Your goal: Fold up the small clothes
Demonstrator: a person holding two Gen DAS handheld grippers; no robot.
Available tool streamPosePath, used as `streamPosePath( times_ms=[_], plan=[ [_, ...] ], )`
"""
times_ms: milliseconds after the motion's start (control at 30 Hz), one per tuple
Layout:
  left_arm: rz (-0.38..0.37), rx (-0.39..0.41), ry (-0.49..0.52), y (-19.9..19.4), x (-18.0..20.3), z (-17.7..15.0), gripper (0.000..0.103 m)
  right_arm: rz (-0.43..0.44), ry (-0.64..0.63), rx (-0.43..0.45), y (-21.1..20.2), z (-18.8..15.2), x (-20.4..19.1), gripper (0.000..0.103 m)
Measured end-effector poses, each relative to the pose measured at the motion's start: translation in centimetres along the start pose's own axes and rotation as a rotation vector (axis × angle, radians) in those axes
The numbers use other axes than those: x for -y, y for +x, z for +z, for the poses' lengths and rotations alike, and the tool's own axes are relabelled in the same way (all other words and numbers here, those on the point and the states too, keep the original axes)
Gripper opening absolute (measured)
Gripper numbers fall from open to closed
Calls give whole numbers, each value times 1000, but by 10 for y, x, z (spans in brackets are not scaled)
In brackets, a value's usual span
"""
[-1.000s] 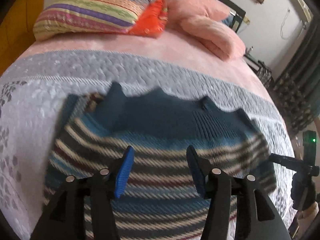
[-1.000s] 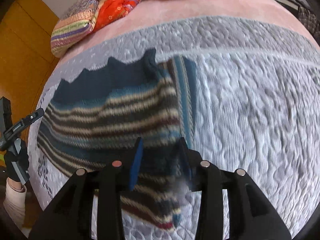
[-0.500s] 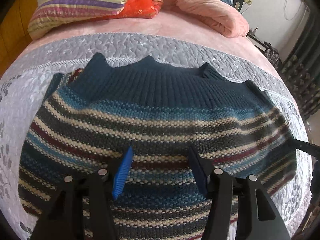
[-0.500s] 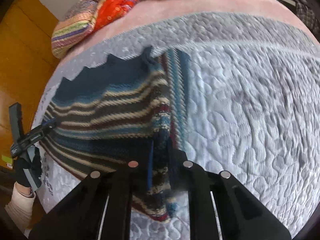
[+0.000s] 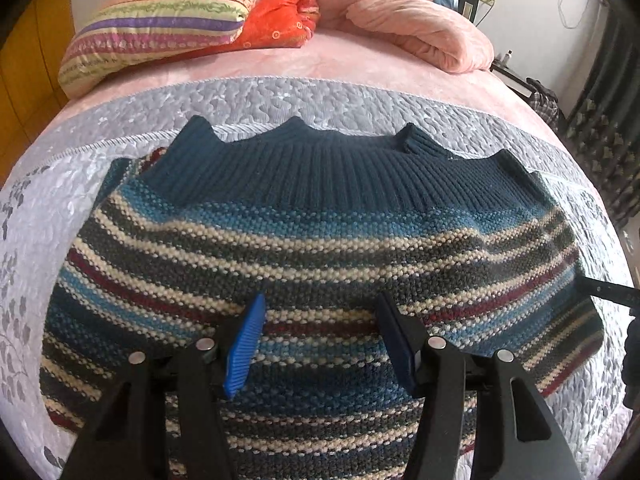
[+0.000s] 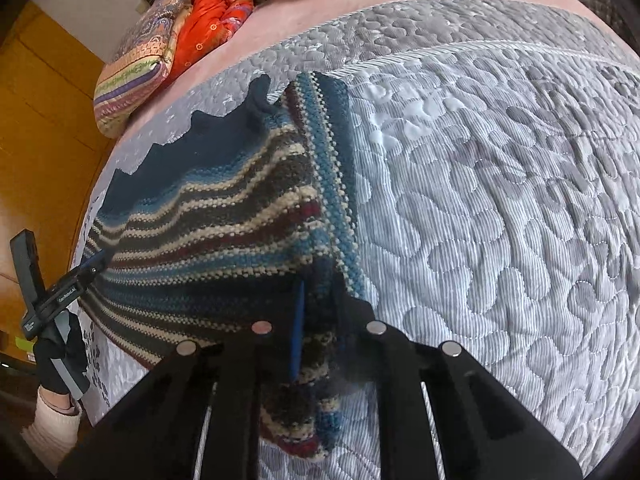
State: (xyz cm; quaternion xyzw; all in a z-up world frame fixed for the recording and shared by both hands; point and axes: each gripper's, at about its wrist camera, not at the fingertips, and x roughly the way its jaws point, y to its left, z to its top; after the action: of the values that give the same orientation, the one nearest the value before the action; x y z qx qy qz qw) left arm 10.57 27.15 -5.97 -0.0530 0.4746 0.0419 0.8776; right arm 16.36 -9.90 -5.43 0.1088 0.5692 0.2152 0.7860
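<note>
A knitted sweater (image 5: 320, 240) with blue, cream, grey and maroon stripes and a dark teal ribbed band lies flat on the bed. My left gripper (image 5: 320, 340) hovers over its near middle, open, with only knit showing between the blue pads. In the right wrist view the sweater (image 6: 224, 216) has its right side folded over. My right gripper (image 6: 318, 320) is shut on that folded near corner, with fabric bunched between the fingers. The left gripper (image 6: 60, 292) shows at the sweater's far left edge, held by a gloved hand (image 6: 60, 360). The right gripper's tip (image 5: 604, 292) touches the sweater's right edge.
The grey quilted cover (image 6: 500, 220) spreads wide to the sweater's right. A striped and orange folded quilt (image 5: 180, 20) and pink bedding (image 5: 420, 28) lie at the head of the bed. A yellow wooden wall (image 6: 36, 120) stands on the left and dark curtains (image 5: 608, 100) on the right.
My right gripper closed from open onto the sweater's folded corner. My left gripper moved in closer over the sweater and stayed open.
</note>
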Motion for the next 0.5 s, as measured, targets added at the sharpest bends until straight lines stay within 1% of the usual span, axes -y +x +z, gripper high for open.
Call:
streamPosePath(
  times_ms=[67,133,200,333,400,433,500],
  plan=[
    [2,3,1,0,0,-1,58,-13,-6,-1,-1,1,-2,15],
    [2,4,0,0,1,-1,58,-22,-14,0,-3,1,-4,20],
    [2,6,0,0,0,-1,58,-21,-8,0,-7,1,-5,30],
    [5,9,5,0,1,-1,58,-20,10,12,-18,5,-3,42],
    [6,11,4,-1,1,-2,58,-23,14,15,-21,7,0,53],
    [6,10,5,0,1,-2,58,-26,22,17,-22,8,2,55],
    [6,10,6,0,1,-2,58,-16,38,16,-24,10,6,69]
  ],
)
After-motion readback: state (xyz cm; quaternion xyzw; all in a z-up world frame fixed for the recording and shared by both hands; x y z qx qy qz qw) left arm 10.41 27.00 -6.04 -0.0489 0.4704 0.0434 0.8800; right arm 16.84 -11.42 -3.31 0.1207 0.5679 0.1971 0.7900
